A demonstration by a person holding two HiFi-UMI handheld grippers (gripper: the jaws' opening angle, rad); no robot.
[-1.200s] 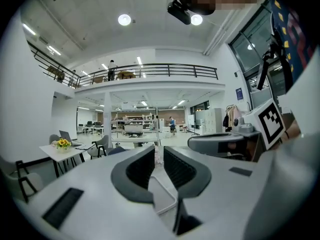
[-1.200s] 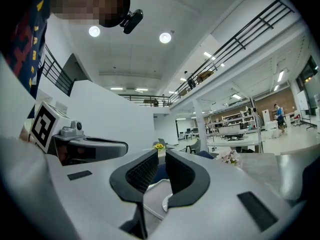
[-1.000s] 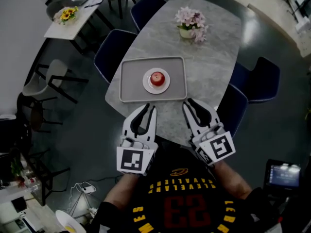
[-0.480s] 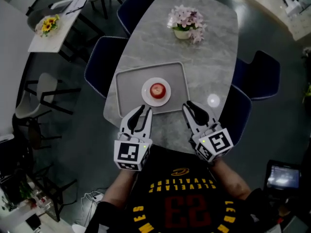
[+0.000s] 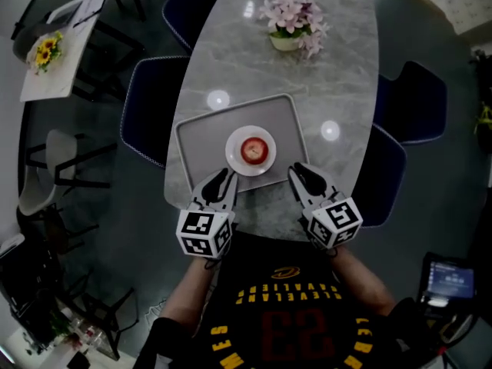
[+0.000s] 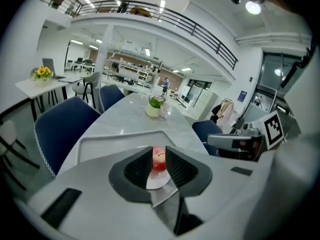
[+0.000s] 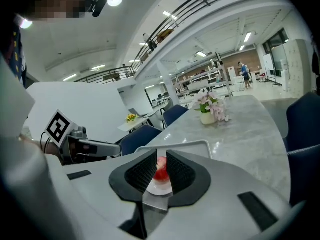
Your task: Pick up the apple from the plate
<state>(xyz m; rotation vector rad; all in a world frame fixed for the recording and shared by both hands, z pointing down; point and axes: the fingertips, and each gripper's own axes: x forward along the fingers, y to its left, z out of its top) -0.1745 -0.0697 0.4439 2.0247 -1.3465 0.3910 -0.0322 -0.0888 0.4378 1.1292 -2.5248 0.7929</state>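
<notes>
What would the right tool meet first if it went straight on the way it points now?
Probably the apple on its plate, centred in the open gap of the right tool. Height is unclear, so if held low, the tray rim comes first.

- "CLEVELAND": yellow arched capitals, upside down in the head view, on the black shirt (image 5: 286, 325), just behind the left claw (image 5: 220, 184) and right claw (image 5: 304, 178).
- "23": large dark-red numerals, same shirt, farther behind the claws.
- Square black-and-white code marker: on the left cube (image 5: 204, 234) and right cube (image 5: 336, 223), at each claw's rear.
</notes>
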